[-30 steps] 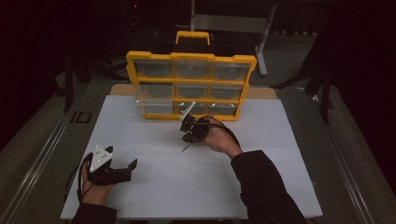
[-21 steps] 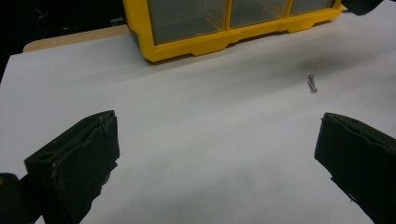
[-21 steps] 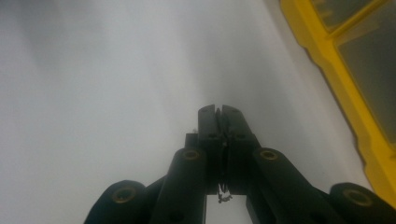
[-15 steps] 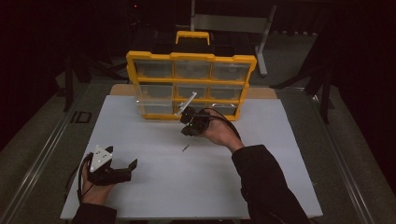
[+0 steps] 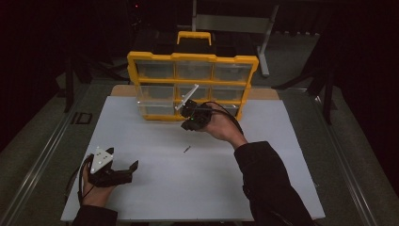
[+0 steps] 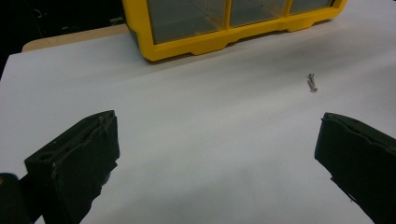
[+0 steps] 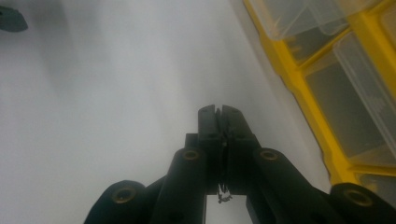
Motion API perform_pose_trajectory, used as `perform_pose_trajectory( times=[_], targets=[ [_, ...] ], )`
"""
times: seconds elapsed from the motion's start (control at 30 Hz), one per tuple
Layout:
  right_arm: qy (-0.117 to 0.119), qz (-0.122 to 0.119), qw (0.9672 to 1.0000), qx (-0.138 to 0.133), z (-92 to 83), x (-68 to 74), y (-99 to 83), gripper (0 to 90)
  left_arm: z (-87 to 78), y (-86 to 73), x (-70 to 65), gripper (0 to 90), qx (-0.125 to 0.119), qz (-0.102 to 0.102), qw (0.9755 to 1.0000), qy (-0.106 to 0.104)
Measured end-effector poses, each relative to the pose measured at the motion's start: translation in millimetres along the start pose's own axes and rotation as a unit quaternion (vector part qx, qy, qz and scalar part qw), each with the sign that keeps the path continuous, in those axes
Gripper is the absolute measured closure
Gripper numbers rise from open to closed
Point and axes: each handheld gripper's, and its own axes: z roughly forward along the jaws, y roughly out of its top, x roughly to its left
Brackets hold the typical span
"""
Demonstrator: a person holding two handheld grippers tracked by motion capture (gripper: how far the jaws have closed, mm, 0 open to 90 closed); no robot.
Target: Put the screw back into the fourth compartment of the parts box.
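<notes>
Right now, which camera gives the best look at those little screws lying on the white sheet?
The left gripper view: the screws lie sharp and unobstructed on the white sheet, apparently two side by side. The high view shows them as one tiny dark sliver. The right gripper view looks past them toward the yellow organizer.

Yellow organiser case (image 5: 193,59), black carry handle: 1, upright at the bench's 12 o'clock edge.
Clear drawers in its face: 9, three rows of three; the lowest row is partly hidden.
Loose screws (image 6: 312,82) on the white sheet: 2, touching, at 6 o'clock of the case.
White sheet (image 5: 155,188) over the bench: 1.
Hand-held grippers: 2, the left gripper (image 5: 123,173) at 7 o'clock and the right gripper (image 5: 190,123) near the case front.
</notes>
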Motion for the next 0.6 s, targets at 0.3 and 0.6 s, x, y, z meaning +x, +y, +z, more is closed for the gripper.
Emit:
perform_pose_trajectory(
  times=[0.3,0.6],
  targets=[
    [-0.008,0.005,0.9999,-0.009,-13.1,-7.1,9.5,87.4,0.0,0.0,0.2,0.6,0.0,0.0,1.0,-0.001],
    [-0.017,0.019,0.9995,-0.02,-23.8,-11.7,18.1,87.4,0.3,-0.3,0.3,0.7,0.001,-0.002,1.0,-0.001]
  ],
)
